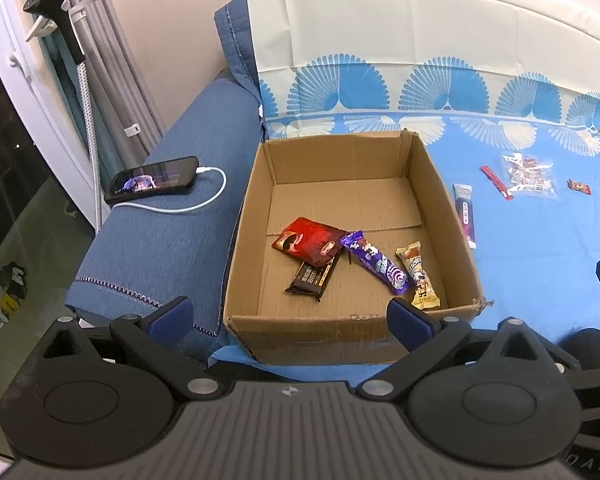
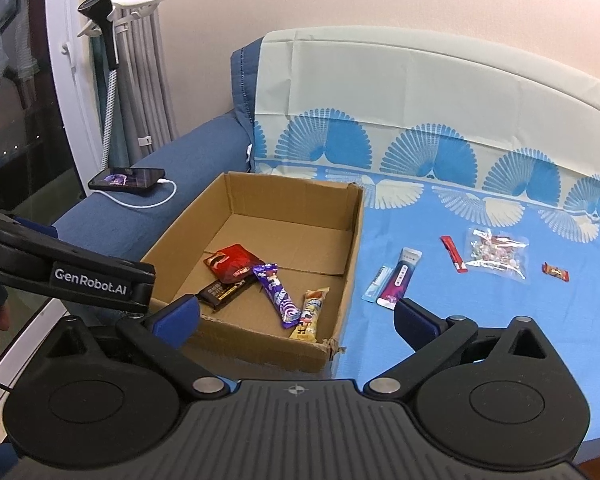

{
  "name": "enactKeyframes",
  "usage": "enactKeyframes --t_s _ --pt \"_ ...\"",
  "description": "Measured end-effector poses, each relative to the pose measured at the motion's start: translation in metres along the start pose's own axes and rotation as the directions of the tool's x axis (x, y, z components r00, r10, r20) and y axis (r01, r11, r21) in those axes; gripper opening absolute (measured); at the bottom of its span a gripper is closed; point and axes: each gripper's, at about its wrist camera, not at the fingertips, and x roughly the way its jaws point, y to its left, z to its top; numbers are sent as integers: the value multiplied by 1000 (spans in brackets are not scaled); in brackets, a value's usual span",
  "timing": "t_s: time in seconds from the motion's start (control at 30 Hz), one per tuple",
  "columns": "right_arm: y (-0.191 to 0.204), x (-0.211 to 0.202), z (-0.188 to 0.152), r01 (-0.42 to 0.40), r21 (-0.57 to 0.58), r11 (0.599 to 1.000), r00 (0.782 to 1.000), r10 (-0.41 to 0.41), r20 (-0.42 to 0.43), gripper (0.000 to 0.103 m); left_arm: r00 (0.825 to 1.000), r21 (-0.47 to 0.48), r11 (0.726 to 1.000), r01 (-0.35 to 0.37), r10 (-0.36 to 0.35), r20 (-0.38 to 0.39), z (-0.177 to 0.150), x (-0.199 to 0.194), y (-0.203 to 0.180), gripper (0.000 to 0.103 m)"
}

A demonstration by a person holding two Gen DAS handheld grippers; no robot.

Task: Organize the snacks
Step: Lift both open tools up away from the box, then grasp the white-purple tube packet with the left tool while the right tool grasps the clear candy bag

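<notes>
Both tools, the left tool (image 1: 288,314) and right tool (image 2: 298,312), hang released and empty near the cardboard box (image 2: 350,240). Loose snacks lie on the blue bedsheet (image 2: 440,340); the purple sachet (image 2: 400,278) looks light, thin and slippery, best pinched across its middle. Four wrappers already sit inside.

Black grippers (image 2: 296,316) with blue finger pads (image 2: 178,314), silver screws, white "GenRobot.AI" lettering, perhaps a dark sleeve.
</notes>
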Motion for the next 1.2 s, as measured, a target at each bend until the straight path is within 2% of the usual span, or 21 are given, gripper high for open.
enactKeyframes --t_s 0.4,0.63,0.83,0.97,1.1,1.2 --pt "-35 1 -2 50 85 995 999 -51 9 103 999 42 998 46 -46 -7 27 4 -29 103" --pt "-78 -3 -6 122 149 981 992 -127 22 103 996 97 991 93 -94 4 54 6 -64 103" --pt "-136 -5 -17 228 259 939 972 -236 -1 103 985 143 975 170 -166 -41 85 24 -113 103" --pt "-173 -4 -25 289 313 905 954 -298 -19 103 973 198 954 227 -214 -83 108 45 -158 103" --pt "-211 5 -30 342 352 871 936 -350 -42 103 968 283 928 244 -217 -123 126 79 -209 103" --pt "-243 19 -32 377 375 847 922 -384 -60 103 955 308 911 274 -222 -195 137 118 -245 103"
